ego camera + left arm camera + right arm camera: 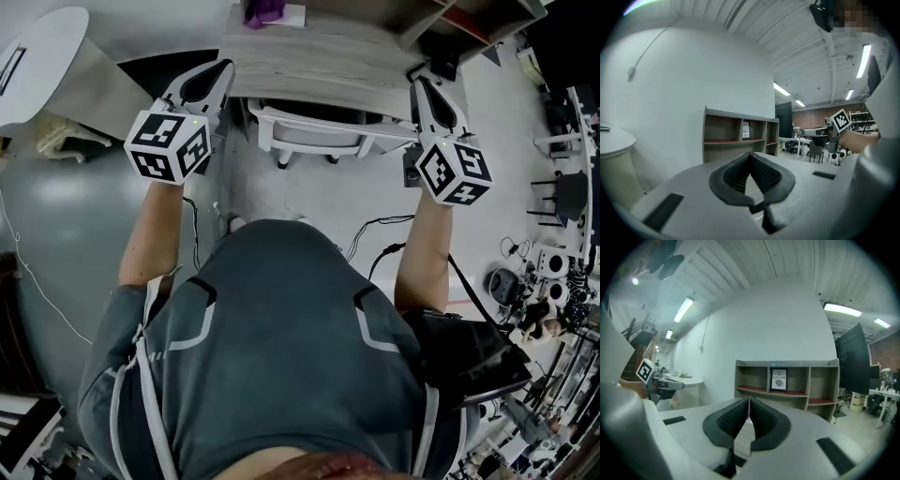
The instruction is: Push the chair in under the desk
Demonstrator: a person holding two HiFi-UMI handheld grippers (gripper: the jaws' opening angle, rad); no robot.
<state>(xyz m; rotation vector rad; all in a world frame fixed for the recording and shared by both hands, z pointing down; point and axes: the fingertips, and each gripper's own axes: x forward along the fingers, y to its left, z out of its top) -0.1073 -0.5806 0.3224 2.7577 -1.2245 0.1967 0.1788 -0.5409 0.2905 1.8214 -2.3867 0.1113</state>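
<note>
The white chair (314,131) is tucked under the tabletop (319,56), with only its back edge showing. A purple thing (267,11) lies on the tabletop. Cables (375,228) lie on the floor near the tabletop.

The left hand-held gripper (214,80) is by the tabletop's left corner and the right hand-held gripper (422,89) by its right corner. Both are clear of the chair. Both are closed tight on nothing.

A shelf (787,380) past the tabletop holds a small picture (778,379).
</note>
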